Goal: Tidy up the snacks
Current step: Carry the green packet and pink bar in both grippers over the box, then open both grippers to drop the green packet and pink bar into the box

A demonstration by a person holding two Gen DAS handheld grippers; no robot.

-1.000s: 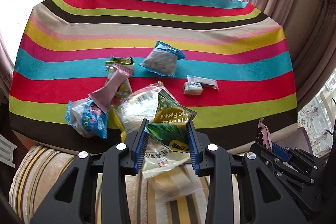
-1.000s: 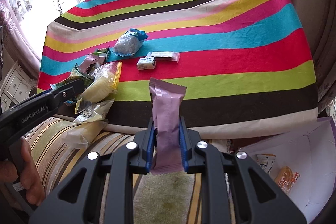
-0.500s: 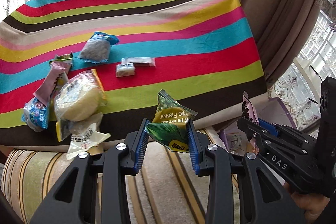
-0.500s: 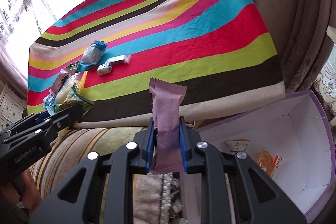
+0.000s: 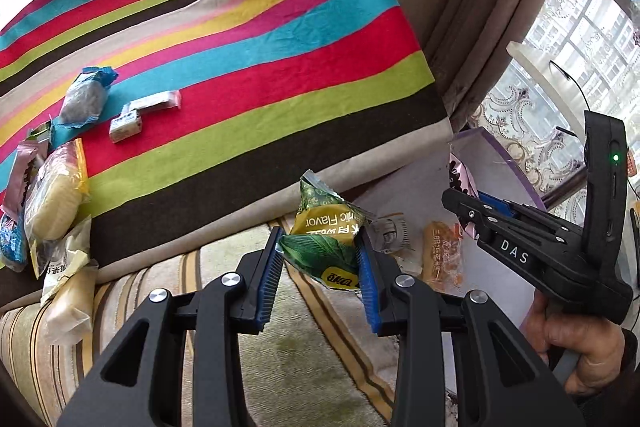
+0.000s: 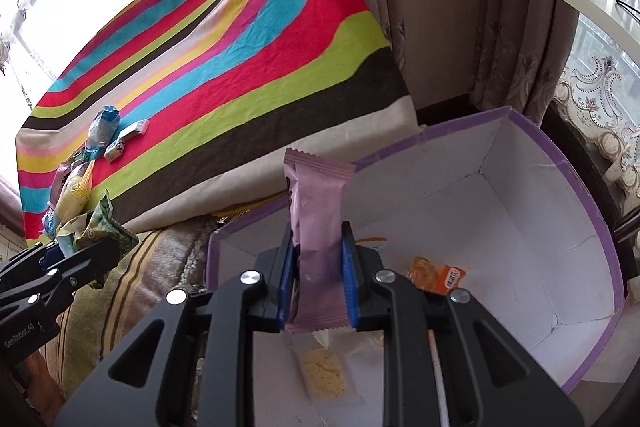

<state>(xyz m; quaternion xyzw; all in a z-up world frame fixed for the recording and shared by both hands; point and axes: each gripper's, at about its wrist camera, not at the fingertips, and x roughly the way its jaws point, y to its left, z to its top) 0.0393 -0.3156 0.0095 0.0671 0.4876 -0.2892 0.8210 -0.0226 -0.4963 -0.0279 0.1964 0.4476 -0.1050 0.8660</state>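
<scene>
My left gripper (image 5: 322, 259) is shut on a green and yellow snack bag (image 5: 326, 227), held over the striped sofa cushion beside the box. My right gripper (image 6: 318, 269) is shut on a pink wrapped snack bar (image 6: 318, 223), held upright above the open white box with purple rim (image 6: 576, 195). The box holds an orange packet (image 6: 434, 273) and a clear packet of pale crackers (image 6: 324, 373). The right gripper also shows in the left wrist view (image 5: 476, 205). More snacks lie on the striped tablecloth (image 5: 248, 67), among them a blue-ended bag (image 5: 86, 95) and a yellow-wrapped pack (image 5: 54, 195).
A small white packet (image 5: 126, 125) and a flat wrapper (image 5: 158, 101) lie mid-table. A clear bag (image 5: 68, 303) hangs off the table edge onto the striped sofa cushion (image 5: 280, 355). Curtains (image 6: 440, 7) stand behind the box.
Both grippers have swung right, away from the table, with their snacks. The right gripper now hangs over the open box; the left has come beside it.
</scene>
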